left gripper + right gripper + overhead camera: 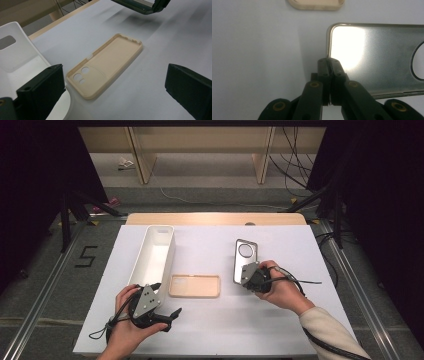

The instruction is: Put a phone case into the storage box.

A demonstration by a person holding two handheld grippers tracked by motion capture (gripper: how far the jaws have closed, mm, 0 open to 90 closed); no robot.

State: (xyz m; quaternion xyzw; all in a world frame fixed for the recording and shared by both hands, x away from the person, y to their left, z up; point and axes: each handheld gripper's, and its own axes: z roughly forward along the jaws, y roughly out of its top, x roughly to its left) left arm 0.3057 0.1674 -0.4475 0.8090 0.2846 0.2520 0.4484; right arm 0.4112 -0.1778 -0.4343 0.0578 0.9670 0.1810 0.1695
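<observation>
Right gripper (248, 273) pinches the grey case's (245, 255) near end; left gripper (172, 315), released, faces the beige case (194, 285).

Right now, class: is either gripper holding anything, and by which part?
The right gripper pinches the silver phone case by the rim of its short end, away from the camera hole. The left gripper is open, holding nothing.

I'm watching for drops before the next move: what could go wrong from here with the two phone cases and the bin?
1. The right tongs pinch only the edge of the grey case, which looks lifted off the table; it could swing or slip out.
2. The beige case lies flat, so the open left tongs may push it rather than catch it.
3. The left tongs sit beside the white bin and could bump it.
</observation>
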